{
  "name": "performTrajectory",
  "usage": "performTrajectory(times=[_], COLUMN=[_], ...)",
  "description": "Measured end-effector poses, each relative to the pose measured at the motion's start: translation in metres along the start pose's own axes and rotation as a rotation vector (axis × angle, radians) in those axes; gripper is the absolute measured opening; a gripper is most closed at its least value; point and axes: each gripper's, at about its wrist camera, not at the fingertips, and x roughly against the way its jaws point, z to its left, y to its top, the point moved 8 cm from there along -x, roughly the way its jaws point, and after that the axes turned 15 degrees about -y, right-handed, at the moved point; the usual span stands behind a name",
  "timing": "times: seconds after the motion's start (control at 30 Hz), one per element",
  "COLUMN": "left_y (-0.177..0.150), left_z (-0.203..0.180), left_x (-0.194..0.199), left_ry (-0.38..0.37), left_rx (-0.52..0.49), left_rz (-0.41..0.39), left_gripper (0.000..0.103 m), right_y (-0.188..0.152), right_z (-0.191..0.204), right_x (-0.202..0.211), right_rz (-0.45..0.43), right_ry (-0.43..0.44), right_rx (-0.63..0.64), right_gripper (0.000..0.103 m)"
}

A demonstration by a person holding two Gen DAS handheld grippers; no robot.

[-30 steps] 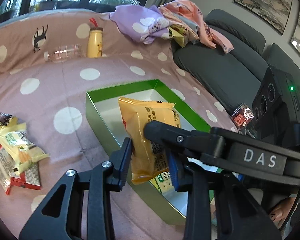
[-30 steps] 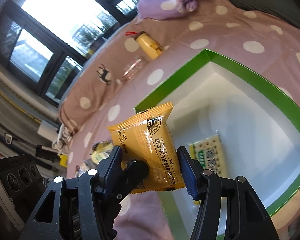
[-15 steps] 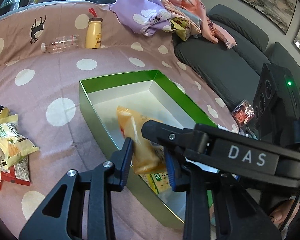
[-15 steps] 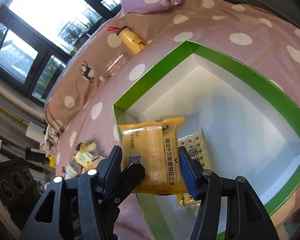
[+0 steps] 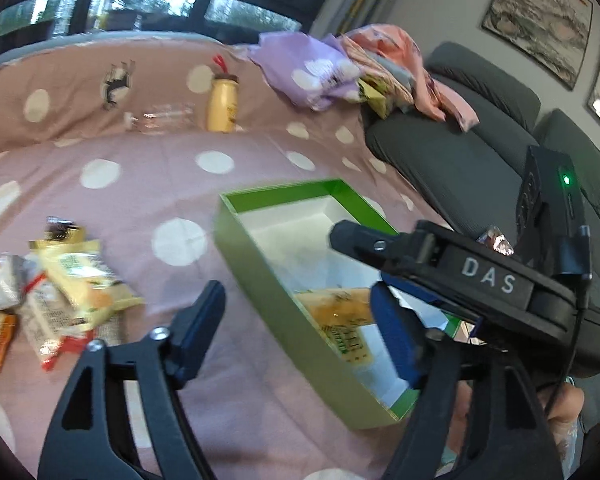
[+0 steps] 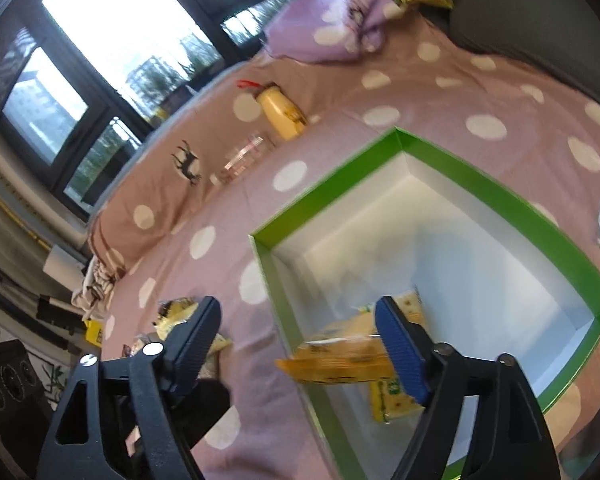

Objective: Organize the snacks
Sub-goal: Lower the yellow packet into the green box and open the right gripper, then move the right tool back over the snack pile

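Both jaws opening wide, nothing pinched now: left gripper [image 5: 296, 320] and right gripper [image 6: 300, 328] spread above the green box [image 5: 260, 280], orange packet [image 6: 340, 360] released a moment ago, lying inside the box at its near end, atop a cracker pack [image 6: 388, 396]. One snack filed (judging by the loose snack pile [image 5: 60, 288] left of the box, more to fetch).

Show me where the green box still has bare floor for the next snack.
Bare: the green box's far half, toward its back corner. Crowded: the near end, where the orange packet lies over the cracker pack.
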Motion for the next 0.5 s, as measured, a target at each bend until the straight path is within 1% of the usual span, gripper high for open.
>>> performTrajectory(times=[0.07,0.17,0.23,0.3,0.4,0.5], left_y=[0.002,0.003,0.0,-0.004,-0.012,-0.023], left_z=[0.012,0.03,0.046,0.058,0.078,0.101], left_x=[0.018,0.04,0.057,0.072,0.098,0.123], left_ry=[0.038,0.103,0.146,0.173,0.226,0.276], left_rx=[0.012,0.04,0.072,0.096,0.128,0.175], left_rz=[-0.032,-0.075,-0.089,-0.102,-0.135,-0.173], left_gripper=[0.085,0.089,0.091,0.092,0.095,0.096], right_y=[0.001,-0.001,-0.004,-0.008,-0.019,-0.032], right_z=[0.011,0.03,0.045,0.059,0.083,0.107], right_x=[0.006,0.012,0.014,0.014,0.012,0.01], right_rz=[-0.027,-0.064,-0.084,-0.099,-0.101,-0.109], right_ry=[0.008,0.019,0.024,0.037,0.056,0.078], right_rx=[0.025,0.073,0.109,0.143,0.204,0.255], right_gripper=[0.084,0.085,0.085,0.085,0.085,0.085])
